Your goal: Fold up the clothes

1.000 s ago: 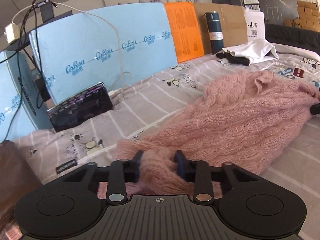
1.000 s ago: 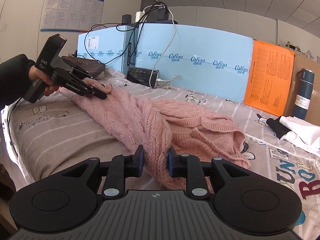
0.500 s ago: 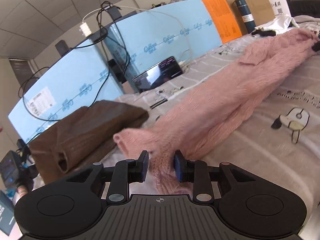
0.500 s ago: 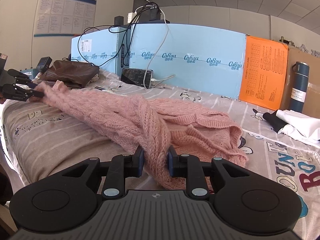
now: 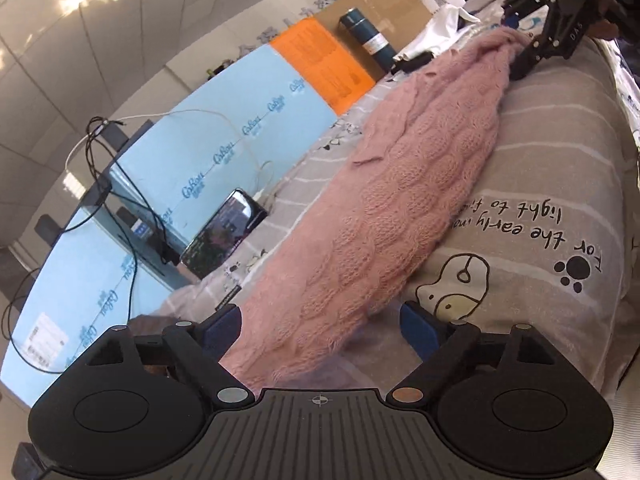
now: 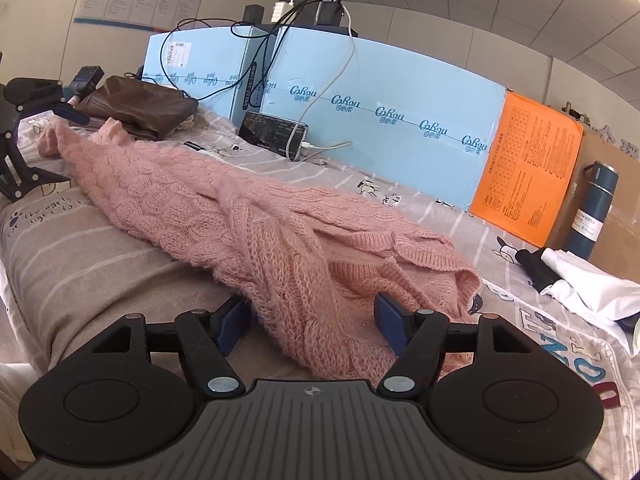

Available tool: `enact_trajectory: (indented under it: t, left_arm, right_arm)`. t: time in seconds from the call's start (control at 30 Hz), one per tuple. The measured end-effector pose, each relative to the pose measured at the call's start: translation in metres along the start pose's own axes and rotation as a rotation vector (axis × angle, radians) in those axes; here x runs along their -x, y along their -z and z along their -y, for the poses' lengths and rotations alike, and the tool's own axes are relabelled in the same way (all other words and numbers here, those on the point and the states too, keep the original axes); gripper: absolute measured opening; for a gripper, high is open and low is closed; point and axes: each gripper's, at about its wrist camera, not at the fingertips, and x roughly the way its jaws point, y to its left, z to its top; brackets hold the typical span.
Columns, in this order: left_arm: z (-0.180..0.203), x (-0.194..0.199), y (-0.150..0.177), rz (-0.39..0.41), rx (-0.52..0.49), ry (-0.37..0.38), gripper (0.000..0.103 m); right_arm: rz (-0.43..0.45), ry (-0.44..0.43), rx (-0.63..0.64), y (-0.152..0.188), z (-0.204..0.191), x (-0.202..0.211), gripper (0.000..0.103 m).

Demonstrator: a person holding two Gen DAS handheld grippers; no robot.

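A pink cable-knit sweater [image 5: 400, 200] lies stretched in a long strip across the striped bed sheet [image 5: 560, 184]. My left gripper [image 5: 320, 320] is open, its blue pads on either side of one end of the sweater. My right gripper [image 6: 312, 320] is open too, with the other end of the sweater [image 6: 280, 232] lying between its fingers. The right gripper also shows far off in the left wrist view [image 5: 532, 56], and the left gripper shows at the left edge of the right wrist view [image 6: 24, 152].
Blue foam boards [image 6: 380, 112], an orange board [image 6: 520, 176] and cardboard line the far side. A phone on a cable [image 6: 272, 132], a brown leather garment [image 6: 136, 104], a blue thermos [image 6: 592, 208] and a white cloth [image 6: 588, 280] lie along the bed.
Both grippers have opened and let go of the sweater. The left gripper pulled its end away first, so the sweater now lies stretched out on the bed.
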Motion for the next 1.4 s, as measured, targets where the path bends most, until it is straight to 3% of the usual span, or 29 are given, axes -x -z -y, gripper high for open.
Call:
enact_trajectory:
  t: [0.03, 0.07, 0.1, 0.13, 0.17, 0.23, 0.33, 0.43, 0.6, 0.63, 0.67, 0.7, 0.73, 0.77, 0.87, 0.93, 1.0, 1.03, 1.1, 1.2, 1.3, 1.4]
  left_arm:
    - [-0.003, -0.002, -0.001, -0.003, 0.005, 0.008, 0.082]
    - [-0.006, -0.004, -0.001, -0.007, 0.011, 0.015, 0.069]
    - [-0.008, -0.003, -0.001, -0.008, 0.010, 0.013, 0.030]
    - [-0.009, -0.001, 0.000, -0.009, 0.009, 0.008, 0.009]
    - [-0.011, 0.000, 0.001, -0.009, 0.007, 0.004, 0.009]
    - [-0.017, 0.015, 0.001, 0.037, 0.078, 0.016, 0.009]
    - [-0.020, 0.045, -0.002, 0.097, 0.150, 0.020, 0.009]
    - [-0.015, 0.069, 0.002, 0.099, 0.232, 0.086, 0.009]
    - [0.000, 0.067, 0.025, -0.072, 0.331, 0.197, 0.015]
    - [0.000, 0.070, 0.028, -0.066, 0.360, 0.201, 0.017]
    - [-0.004, 0.074, 0.030, -0.053, 0.397, 0.211, 0.022]
    - [-0.011, 0.080, 0.031, -0.028, 0.445, 0.257, 0.044]
    - [-0.017, 0.086, 0.032, 0.021, 0.468, 0.292, 0.073]
    - [-0.023, 0.093, 0.032, 0.083, 0.489, 0.293, 0.079]
    - [-0.050, 0.102, 0.031, 0.258, 0.576, 0.243, 0.081]
    - [-0.071, 0.093, 0.036, 0.297, 0.682, 0.137, 0.087]
    - [-0.092, 0.076, 0.043, 0.277, 0.811, 0.026, 0.089]
    - [-0.103, 0.063, 0.048, 0.230, 0.876, -0.020, 0.089]
    - [-0.121, 0.032, 0.057, 0.091, 0.979, -0.111, 0.089]
    - [-0.148, -0.017, 0.071, -0.109, 1.086, -0.184, 0.089]
    - [-0.163, -0.055, 0.079, -0.225, 1.125, -0.136, 0.089]
    - [-0.160, -0.084, 0.076, -0.312, 1.067, -0.113, 0.088]
  right_arm:
    - [0.000, -0.002, 0.017, -0.001, -0.002, -0.001, 0.067]
    - [0.002, -0.010, 0.024, -0.003, -0.003, -0.002, 0.065]
    - [0.004, -0.018, 0.031, -0.004, -0.003, -0.002, 0.064]
    - [0.006, -0.026, 0.038, -0.006, -0.004, -0.003, 0.055]
    - [0.009, -0.041, 0.039, -0.007, -0.003, -0.003, 0.035]
    - [0.037, -0.082, 0.000, -0.009, 0.005, 0.002, 0.024]
    - [0.099, -0.122, -0.094, -0.011, 0.022, 0.017, 0.021]
    - [0.112, -0.131, -0.107, -0.012, 0.027, 0.034, 0.021]
    - [-0.026, -0.141, -0.046, -0.001, 0.015, 0.037, 0.023]
    - [-0.046, -0.150, -0.033, 0.002, 0.011, 0.038, 0.027]
    - [-0.046, -0.157, -0.021, 0.004, 0.009, 0.042, 0.038]
    - [-0.026, -0.169, -0.013, 0.004, 0.007, 0.047, 0.047]
    - [0.003, -0.186, -0.010, 0.003, 0.008, 0.054, 0.063]
    - [0.055, -0.214, -0.022, 0.000, 0.011, 0.063, 0.068]
    - [0.208, -0.277, -0.129, -0.011, 0.034, 0.077, 0.073]
    - [0.268, -0.271, -0.216, -0.017, 0.054, 0.073, 0.080]
    - [0.259, -0.202, -0.329, -0.025, 0.077, 0.055, 0.083]
    - [0.236, -0.154, -0.391, -0.028, 0.089, 0.043, 0.083]
    - [0.166, -0.073, -0.494, -0.033, 0.112, 0.014, 0.083]
    - [0.052, -0.008, -0.597, -0.035, 0.141, -0.033, 0.083]
    - [-0.053, 0.023, -0.662, -0.037, 0.161, -0.077, 0.083]
    - [-0.143, 0.004, -0.687, -0.040, 0.166, -0.115, 0.083]
